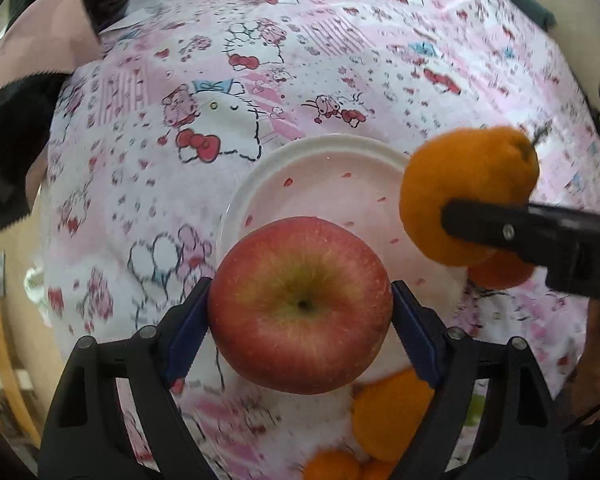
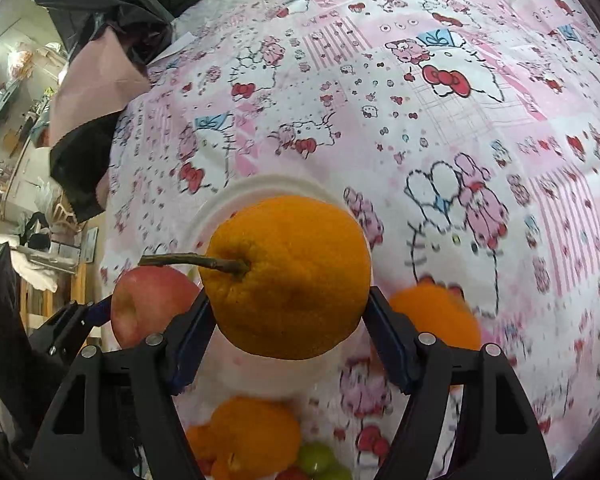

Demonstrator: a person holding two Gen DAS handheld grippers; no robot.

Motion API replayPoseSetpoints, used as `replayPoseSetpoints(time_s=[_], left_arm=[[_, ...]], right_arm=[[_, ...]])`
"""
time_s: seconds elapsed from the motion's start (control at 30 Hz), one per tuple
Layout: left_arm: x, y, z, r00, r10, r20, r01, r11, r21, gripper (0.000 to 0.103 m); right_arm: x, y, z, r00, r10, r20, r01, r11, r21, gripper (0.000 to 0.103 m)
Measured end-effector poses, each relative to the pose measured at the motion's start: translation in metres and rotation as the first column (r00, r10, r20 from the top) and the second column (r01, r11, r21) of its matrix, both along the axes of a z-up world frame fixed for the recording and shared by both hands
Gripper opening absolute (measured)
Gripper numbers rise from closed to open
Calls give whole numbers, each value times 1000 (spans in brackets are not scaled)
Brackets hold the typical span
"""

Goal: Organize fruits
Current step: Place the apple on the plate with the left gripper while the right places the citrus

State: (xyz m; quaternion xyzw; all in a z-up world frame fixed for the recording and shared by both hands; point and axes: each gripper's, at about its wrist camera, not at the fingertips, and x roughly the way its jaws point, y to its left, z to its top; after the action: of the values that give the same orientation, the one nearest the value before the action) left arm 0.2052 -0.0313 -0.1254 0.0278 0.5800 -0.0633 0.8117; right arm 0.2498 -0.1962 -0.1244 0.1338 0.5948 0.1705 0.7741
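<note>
My left gripper [image 1: 301, 308] is shut on a red apple [image 1: 300, 306] and holds it above the near edge of a white plate [image 1: 328, 150]. My right gripper [image 2: 290, 312] is shut on a large orange with a stem [image 2: 288, 276] and holds it over the same plate [image 2: 276, 183]. In the left wrist view the orange [image 1: 468, 184] and the right gripper's finger [image 1: 512, 232] hang over the plate's right side. In the right wrist view the apple [image 2: 148, 300] shows at the left in the left gripper.
A pink cartoon-print cloth [image 1: 340, 40] covers the table. More oranges lie near the plate [image 1: 392, 412], [image 2: 436, 316], [image 2: 256, 432], with green grapes [image 2: 316, 456] beside them. Dark and pink fabric [image 2: 100, 80] lies at the far left edge.
</note>
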Motion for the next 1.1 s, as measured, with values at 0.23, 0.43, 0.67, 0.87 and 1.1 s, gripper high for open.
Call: replayPoseSetpoints(time_s=[0.23, 0.43, 0.67, 0.87, 1.1], left_arm=[[29, -4, -22, 999, -29, -21, 29, 1000, 10, 83], [44, -8, -31, 998, -54, -22, 54, 998, 12, 83], [47, -5, -33, 999, -46, -18, 46, 999, -8, 84], [47, 2, -33, 999, -27, -44, 26, 999, -32, 85], [38, 4, -21, 999, -25, -23, 24, 999, -25, 85]], right_arm=[[23, 12, -22, 999, -9, -32, 8, 1000, -21, 76], [26, 27, -29, 999, 22, -24, -24, 998, -62, 76], [27, 23, -33, 999, -13, -43, 12, 999, -30, 81], [26, 23, -35, 998, -9, -66, 9, 1000, -2, 84], [27, 17, -34, 996, -37, -82, 40, 998, 38, 85]])
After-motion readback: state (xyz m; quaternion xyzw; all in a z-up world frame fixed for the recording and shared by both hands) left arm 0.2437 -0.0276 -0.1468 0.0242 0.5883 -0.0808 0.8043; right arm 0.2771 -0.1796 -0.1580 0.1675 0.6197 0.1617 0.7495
